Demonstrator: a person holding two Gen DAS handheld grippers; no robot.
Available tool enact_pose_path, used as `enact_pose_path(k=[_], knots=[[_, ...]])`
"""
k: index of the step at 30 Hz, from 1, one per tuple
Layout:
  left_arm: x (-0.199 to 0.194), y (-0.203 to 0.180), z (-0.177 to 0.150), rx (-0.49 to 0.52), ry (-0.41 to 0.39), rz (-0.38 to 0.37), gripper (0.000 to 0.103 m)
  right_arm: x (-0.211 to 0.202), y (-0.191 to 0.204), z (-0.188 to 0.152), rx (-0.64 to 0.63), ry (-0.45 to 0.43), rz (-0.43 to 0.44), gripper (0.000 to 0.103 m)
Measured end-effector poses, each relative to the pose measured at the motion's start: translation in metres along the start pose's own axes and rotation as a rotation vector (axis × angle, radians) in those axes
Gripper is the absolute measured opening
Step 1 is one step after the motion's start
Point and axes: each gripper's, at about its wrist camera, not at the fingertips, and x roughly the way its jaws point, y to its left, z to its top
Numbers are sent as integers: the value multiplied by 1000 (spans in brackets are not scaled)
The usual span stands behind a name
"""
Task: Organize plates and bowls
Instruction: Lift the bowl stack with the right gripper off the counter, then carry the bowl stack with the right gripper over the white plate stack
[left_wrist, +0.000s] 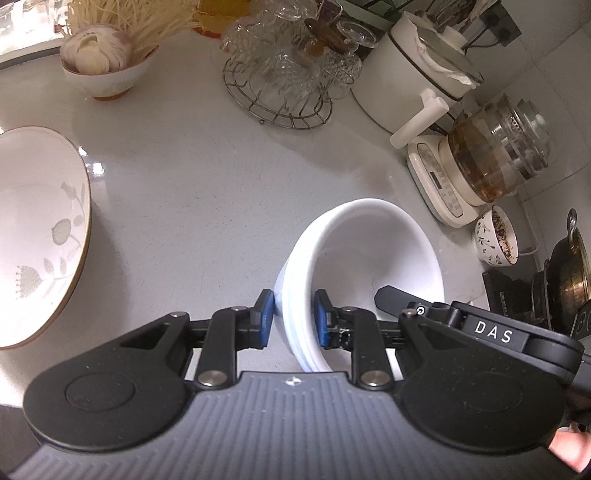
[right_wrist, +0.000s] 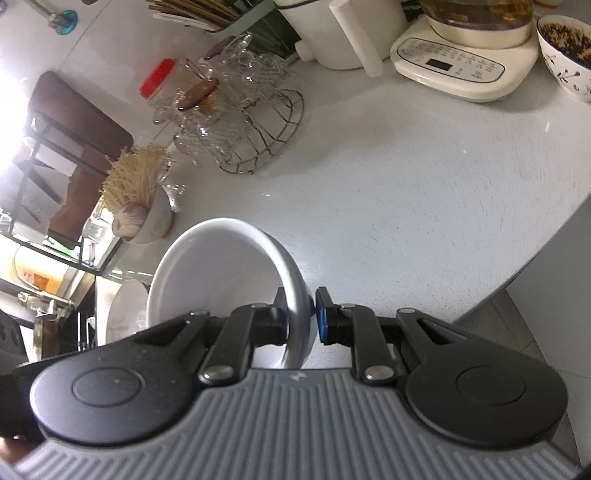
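A white bowl (left_wrist: 362, 251) with a ridged outer wall hangs tilted above the grey counter (left_wrist: 207, 192), its mouth facing away. My left gripper (left_wrist: 293, 317) is shut on its near wall, one blue pad inside and one outside. At the bowl's right side a finger (left_wrist: 391, 293) of my right gripper reaches over the rim. In the right wrist view my right gripper (right_wrist: 301, 314) is shut on the rim of the white bowl (right_wrist: 214, 266). A large floral bowl (left_wrist: 40, 236) with a gold rim stands at the left.
At the back stand a bowl of garlic and noodles (left_wrist: 99, 74), a wire rack of glassware (left_wrist: 284, 85) and a white pot (left_wrist: 413, 74). A glass kettle (left_wrist: 495, 155), a patterned cup (left_wrist: 495, 240) and a brass pot (left_wrist: 565, 273) line the right. The counter edge (right_wrist: 535, 258) curves off right.
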Motion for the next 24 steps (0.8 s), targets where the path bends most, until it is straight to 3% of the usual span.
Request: enact_pose_path(k=[10,24], knots=[[-17,-2,-1,10,0,1,27,-14,13,0,-29,-31,8,18],[-56,19,8,84,-26,-38,27,-26,46,-12,39,-93,41,19]])
